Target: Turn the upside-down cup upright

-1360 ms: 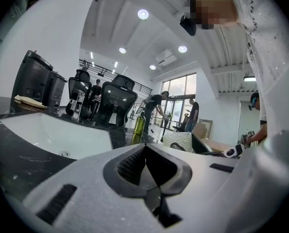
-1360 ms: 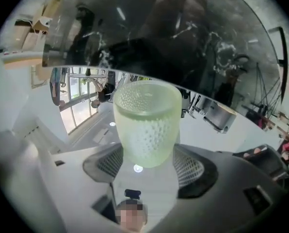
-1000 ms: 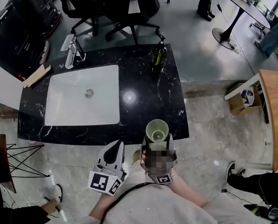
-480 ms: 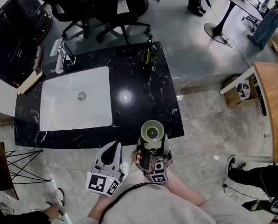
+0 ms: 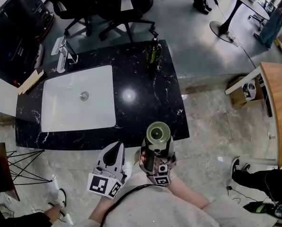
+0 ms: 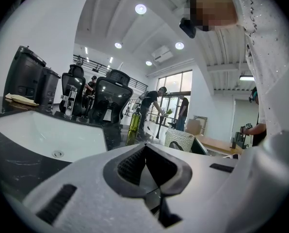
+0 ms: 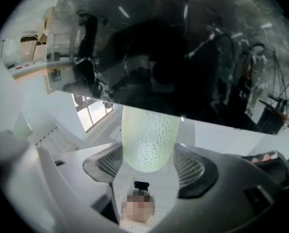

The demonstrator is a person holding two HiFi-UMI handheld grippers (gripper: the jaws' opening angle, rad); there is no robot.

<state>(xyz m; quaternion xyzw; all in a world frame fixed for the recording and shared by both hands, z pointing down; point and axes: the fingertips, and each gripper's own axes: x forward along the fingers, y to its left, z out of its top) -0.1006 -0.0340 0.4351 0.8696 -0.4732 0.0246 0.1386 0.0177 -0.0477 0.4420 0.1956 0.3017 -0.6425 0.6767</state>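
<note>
A pale green dimpled cup [image 5: 158, 133] is held just off the front right corner of the black marble counter [image 5: 145, 103], and I look into its open mouth in the head view. My right gripper [image 5: 158, 144] is shut on the cup's lower body, pointing upward. In the right gripper view the cup [image 7: 149, 140] sits squeezed between the two pads, with the gripper [image 7: 149, 155] aimed at the counter's underside. My left gripper [image 5: 116, 148] hangs beside it to the left, shut and empty; its jaws [image 6: 144, 148] meet at the tip.
A white sink [image 5: 65, 112] is set in the left of the counter, with a faucet [image 5: 65, 48] behind it. A green bottle [image 5: 153, 53] stands at the counter's far right edge. Office chairs [image 5: 108, 4] stand beyond it, and a wooden table [image 5: 279, 112] is at the right.
The right gripper has tipped up a little with the cup still in it. The left gripper has stayed where it was. The head view has shifted slightly.
</note>
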